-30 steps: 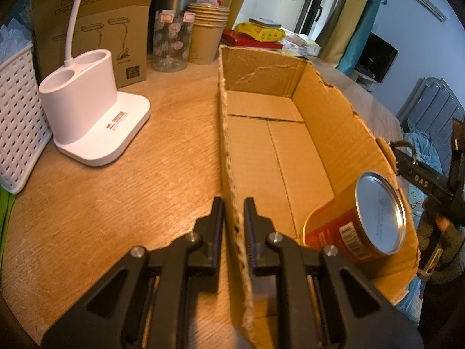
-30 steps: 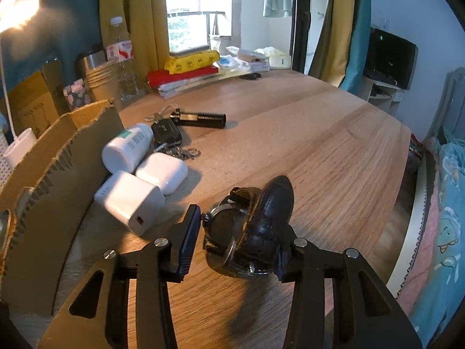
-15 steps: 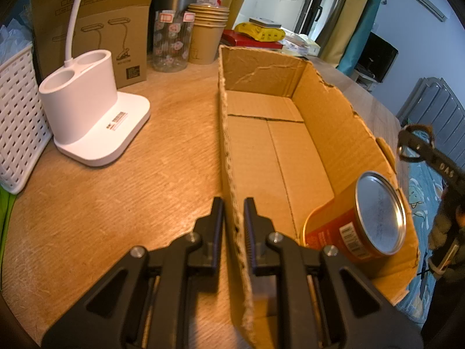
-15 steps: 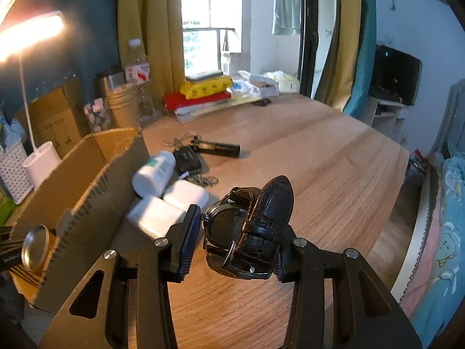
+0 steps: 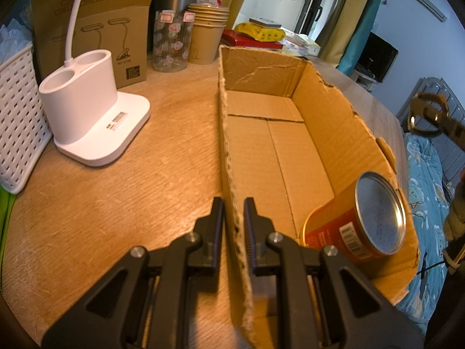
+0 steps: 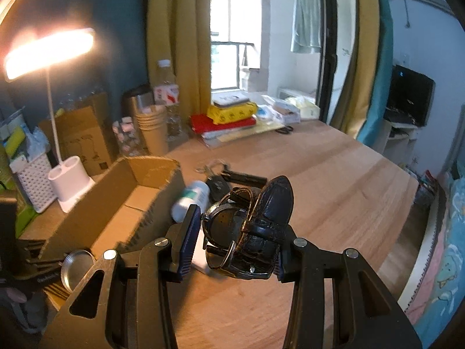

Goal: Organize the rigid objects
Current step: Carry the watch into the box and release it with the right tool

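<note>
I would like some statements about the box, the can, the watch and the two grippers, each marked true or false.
1. The left gripper has its jaws closed on the wall of the cardboard box. True.
2. The orange can stands upright on the table outside the box. False: it lies tilted inside the box, at the near end.
3. The right gripper holds a wristwatch with a dark leather strap. True.
4. The watch already lies inside the box. False: it is in the jaws, above the table.
5. The desk lamp is switched off. False: it is lit.
</note>
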{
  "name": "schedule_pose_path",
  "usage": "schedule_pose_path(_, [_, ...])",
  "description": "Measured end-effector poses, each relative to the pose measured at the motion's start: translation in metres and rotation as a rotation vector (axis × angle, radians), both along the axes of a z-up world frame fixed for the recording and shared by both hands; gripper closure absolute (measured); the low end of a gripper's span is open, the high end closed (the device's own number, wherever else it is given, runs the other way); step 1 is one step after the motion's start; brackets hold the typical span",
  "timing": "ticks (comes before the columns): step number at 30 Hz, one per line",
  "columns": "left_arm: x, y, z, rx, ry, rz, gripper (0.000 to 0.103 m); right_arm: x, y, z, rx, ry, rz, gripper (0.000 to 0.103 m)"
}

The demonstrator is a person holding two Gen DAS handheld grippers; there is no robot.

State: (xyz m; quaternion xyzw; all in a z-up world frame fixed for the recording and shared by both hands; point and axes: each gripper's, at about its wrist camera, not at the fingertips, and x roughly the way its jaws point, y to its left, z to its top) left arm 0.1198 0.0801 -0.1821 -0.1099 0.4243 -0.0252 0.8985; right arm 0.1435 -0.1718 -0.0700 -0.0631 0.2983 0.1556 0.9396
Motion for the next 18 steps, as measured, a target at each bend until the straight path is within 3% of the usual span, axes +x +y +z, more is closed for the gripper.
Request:
schedule_pose_path(8, [0.0,0.0,0.0,0.0,0.0,0.0,0.087,-0.004,0.033,0.017,0.02,-0.025,0.094,0.058])
schedule_pose_path(18, [0.0,0.0,0.0,0.0,0.0,0.0,0.087,-0.01,0.079,0.011,0.023,-0.005,0.214,0.058])
